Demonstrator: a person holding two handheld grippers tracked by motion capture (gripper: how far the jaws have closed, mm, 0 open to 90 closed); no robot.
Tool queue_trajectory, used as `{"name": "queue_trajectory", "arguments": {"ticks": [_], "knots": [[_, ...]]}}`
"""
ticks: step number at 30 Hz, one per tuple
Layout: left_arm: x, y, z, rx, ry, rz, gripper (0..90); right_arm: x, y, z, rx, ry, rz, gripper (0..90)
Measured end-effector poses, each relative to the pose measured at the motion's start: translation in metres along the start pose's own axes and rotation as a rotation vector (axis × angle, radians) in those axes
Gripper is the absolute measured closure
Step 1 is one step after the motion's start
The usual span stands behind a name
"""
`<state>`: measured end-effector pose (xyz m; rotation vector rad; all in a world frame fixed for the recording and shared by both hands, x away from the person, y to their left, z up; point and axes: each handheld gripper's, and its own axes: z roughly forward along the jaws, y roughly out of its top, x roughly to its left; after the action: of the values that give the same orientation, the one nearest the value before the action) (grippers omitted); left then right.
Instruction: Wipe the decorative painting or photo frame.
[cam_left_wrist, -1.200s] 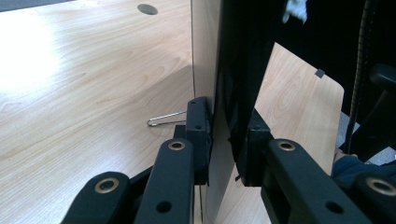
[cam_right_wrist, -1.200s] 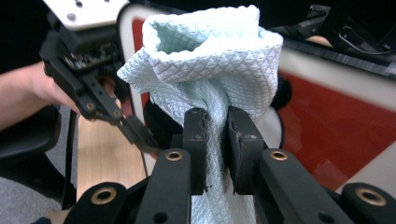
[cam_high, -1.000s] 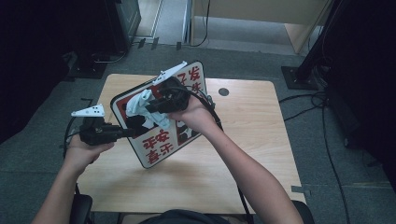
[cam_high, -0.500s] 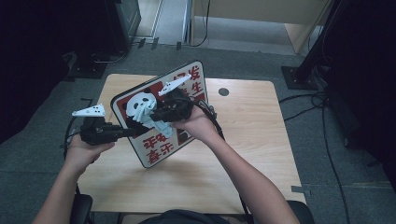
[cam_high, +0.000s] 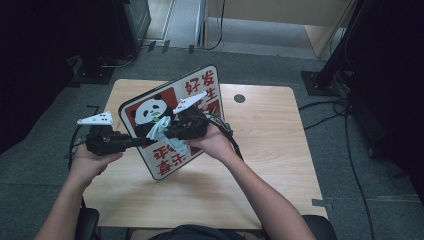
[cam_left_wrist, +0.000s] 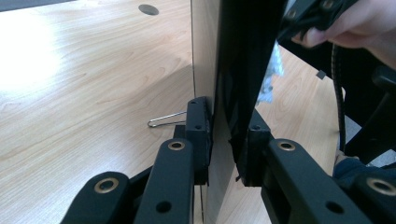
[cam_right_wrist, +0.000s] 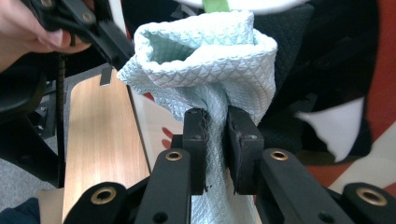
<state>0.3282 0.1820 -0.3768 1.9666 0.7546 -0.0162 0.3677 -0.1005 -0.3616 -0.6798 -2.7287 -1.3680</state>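
The left gripper (cam_high: 131, 143) clamps the left edge of the red-and-white panda sign board (cam_high: 197, 95), held tilted above the light wooden table (cam_high: 270, 145). The right gripper (cam_right_wrist: 215, 140) pinches a pale-green quilted cloth (cam_right_wrist: 205, 56) against the board's face; bare tabletop lies on the right.

Your high view looks forward and down from above your side of the desk (cam_high: 280, 150), taking in all four edges from well back. Your left gripper view sits very close, looking along its jaws edge-on at the sign board (cam_left_wrist: 243, 70), toward the desk's far edge. Your right gripper view faces the board's printed face (cam_right_wrist: 336, 107) up close. All three views share that board.
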Motion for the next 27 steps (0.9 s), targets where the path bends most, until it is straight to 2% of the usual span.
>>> {"name": "queue_trajectory", "arguments": {"ticks": [19,27], "knots": [[-0.001,0.0,0.0,0.002,-0.002,0.006,77.7,-0.007,-0.056,0.027,0.082,0.037,0.058,79.4],[0.0,0.0,0.0,0.001,-0.004,0.005,77.7,-0.009,-0.077,0.036,0.078,0.041,0.081,79.4]]}}
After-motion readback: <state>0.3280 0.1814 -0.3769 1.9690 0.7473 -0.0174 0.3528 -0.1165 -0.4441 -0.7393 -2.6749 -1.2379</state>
